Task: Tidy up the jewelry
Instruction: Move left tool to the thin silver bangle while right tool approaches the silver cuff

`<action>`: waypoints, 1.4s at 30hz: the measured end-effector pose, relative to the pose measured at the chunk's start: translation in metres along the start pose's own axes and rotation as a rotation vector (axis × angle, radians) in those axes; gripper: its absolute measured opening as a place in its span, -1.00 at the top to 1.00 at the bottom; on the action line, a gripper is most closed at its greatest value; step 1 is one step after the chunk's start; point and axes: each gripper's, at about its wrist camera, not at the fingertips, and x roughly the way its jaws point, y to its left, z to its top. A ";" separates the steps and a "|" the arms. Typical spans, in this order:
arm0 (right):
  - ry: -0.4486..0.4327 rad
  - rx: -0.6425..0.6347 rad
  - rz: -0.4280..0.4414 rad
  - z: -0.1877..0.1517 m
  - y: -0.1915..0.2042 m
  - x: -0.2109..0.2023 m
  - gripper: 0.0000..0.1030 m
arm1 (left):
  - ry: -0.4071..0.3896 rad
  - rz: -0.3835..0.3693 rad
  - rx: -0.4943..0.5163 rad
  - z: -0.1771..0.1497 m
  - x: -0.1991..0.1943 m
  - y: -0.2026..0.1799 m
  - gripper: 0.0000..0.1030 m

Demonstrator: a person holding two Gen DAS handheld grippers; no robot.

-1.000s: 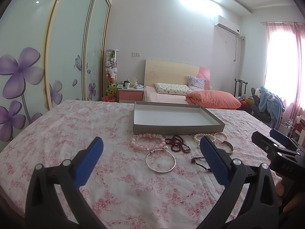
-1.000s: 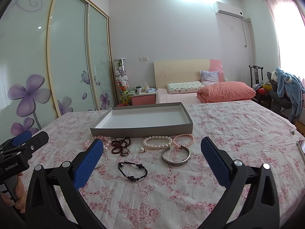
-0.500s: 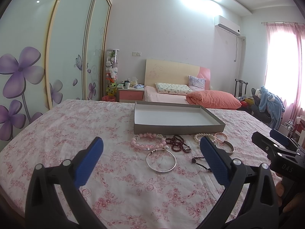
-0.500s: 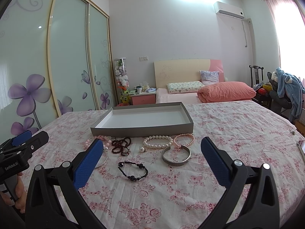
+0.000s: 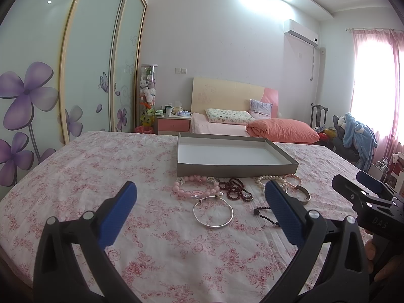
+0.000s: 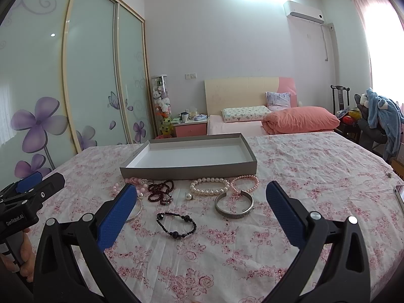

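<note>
A shallow grey tray sits empty on a floral-clothed bench. All the bracelets (pearl bracelet, silver cuff, black bead bracelet) lie loose just near of it. Left hand-held gripper and right hand-held gripper hover wide open, holding nothing; sorting appears unstarted.

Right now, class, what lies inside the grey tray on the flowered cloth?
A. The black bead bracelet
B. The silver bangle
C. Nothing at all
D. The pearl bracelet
C: the grey tray shows only its bare white floor, and all the bracelets lie on the cloth in front of it.
</note>
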 end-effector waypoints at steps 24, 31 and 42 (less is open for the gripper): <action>0.424 0.019 -0.048 0.009 -0.033 0.107 -0.96 | 0.347 0.016 -0.008 -0.007 0.094 0.012 -0.92; 0.559 0.003 -0.081 -0.008 -0.035 0.143 -0.87 | 0.483 -0.009 0.005 -0.013 0.127 0.010 -0.92; 0.582 -0.014 -0.124 -0.015 -0.037 0.157 -0.33 | 0.558 -0.014 0.043 -0.016 0.151 -0.001 -0.92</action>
